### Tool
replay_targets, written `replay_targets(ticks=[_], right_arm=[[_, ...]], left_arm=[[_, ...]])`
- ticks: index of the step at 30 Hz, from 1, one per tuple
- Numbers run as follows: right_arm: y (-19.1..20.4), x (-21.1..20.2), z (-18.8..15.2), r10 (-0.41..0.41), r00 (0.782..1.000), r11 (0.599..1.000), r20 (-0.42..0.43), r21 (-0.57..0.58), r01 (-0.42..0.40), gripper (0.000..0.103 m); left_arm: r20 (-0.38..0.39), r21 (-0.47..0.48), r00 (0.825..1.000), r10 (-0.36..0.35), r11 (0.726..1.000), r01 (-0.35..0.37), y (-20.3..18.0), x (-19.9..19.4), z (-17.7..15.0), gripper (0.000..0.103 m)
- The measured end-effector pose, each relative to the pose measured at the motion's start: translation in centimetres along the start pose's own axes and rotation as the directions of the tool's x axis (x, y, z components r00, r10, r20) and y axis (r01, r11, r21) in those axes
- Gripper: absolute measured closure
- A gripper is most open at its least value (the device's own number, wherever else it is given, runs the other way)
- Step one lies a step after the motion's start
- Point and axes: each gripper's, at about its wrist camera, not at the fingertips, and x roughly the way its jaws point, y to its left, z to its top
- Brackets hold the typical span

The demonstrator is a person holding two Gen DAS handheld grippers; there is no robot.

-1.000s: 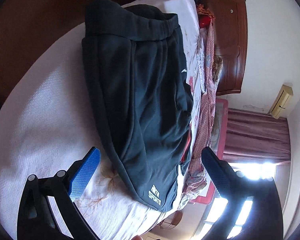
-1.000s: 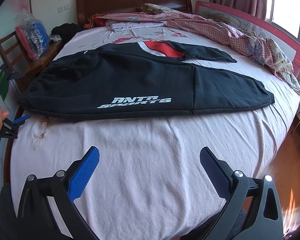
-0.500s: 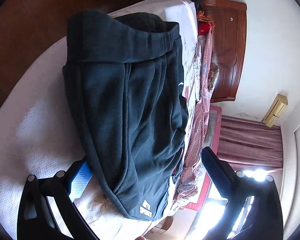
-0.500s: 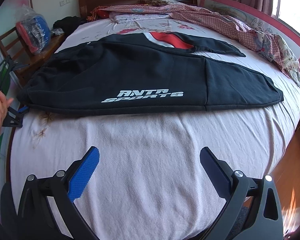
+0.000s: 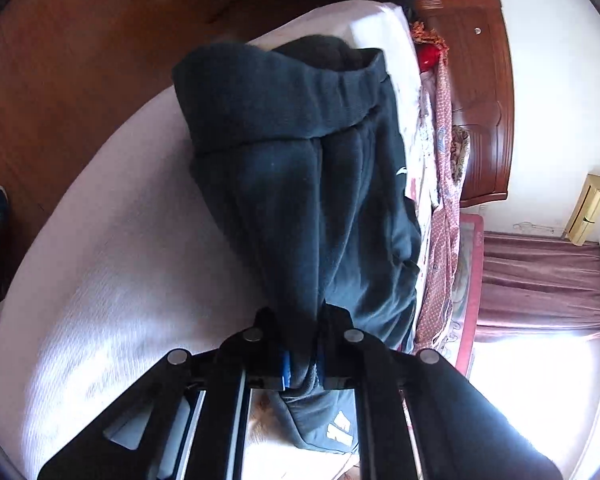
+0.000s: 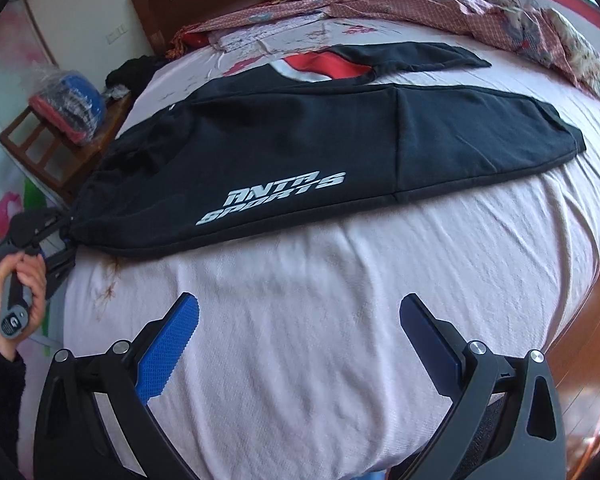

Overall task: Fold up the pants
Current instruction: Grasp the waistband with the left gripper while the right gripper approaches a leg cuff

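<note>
Pants (image 6: 300, 140), black with white lettering on one leg, are lying stretched across the bed (image 6: 340, 320), waistband at the left edge and leg ends reaching toward the right. The two legs are already lying one over the other, which looks like a first lengthwise fold, so the next fold would likely be end to end. The left tool (image 5: 302, 354) is gripping the near corner of the waist end, its jaws pressed tight on a bunched ridge of cloth; in the right wrist view it is sitting at the far left, with the left hand (image 6: 18, 280) wrapping its handle. Holding that corner probably gives a firm start for lifting the waist toward the leg ends. The right tool (image 6: 298, 326) is hanging above bare sheet on the near side, jaws spread wide and holding nothing, seemingly waiting to take another corner. A pale pink sheet is covering the bed, lightly wrinkled, and a patterned quilt (image 6: 460, 4) is piling along the far side. A wooden headboard (image 6: 236, 0) is standing at the far left, and a wooden chair (image 6: 60, 136) carrying a wrapped bundle is sitting beside the bed.
</note>
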Motion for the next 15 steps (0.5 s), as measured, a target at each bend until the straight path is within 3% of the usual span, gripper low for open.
replay_targets(ticks=[4,7,9,11,13,14,15], right_arm=[[-7.8,-1.1,2.5,0.043,0.999,0.974,0.022,0.223,-0.047,0.003],[-12.2,-0.9,4.5,0.092,0.995,0.934,0.042,0.344,-0.101,0.003],[-14.2,-0.1,5.4,0.171,0.983,0.891,0.064,0.415,-0.182,0.003],[-15.5,1.2,5.9,0.266,0.958,0.823,0.103,0.493,-0.282,0.003],[-16.3,3.0,5.9,0.35,0.928,0.726,0.125,0.59,-0.353,0.003],[-16.7,4.1,5.8,0.405,0.904,0.672,0.139,0.625,-0.397,0.003],[-16.9,5.0,5.6,0.42,0.896,0.635,0.145,0.658,-0.404,0.003]], left_arm=[[0.013,0.017,0.998,-0.054,0.998,0.054,-0.7,-2.1,-0.2,0.096],[0.003,0.02,0.996,-0.089,0.996,0.088,-1.7,-2.5,-0.5,0.096],[-0.001,0.049,0.995,-0.098,0.994,0.098,-2.8,-2.7,-0.2,0.096],[-0.01,0.058,0.994,-0.113,0.992,0.114,-4.2,-2.6,-0.2,0.095],[-0.013,0.085,0.994,-0.108,0.99,0.109,-5.2,-2.9,0.0,0.095],[-0.018,0.091,0.993,-0.114,0.989,0.115,-6.0,-2.7,0.6,0.095],[-0.021,0.102,0.993,-0.115,0.988,0.116,-6.5,-2.7,0.9,0.095]])
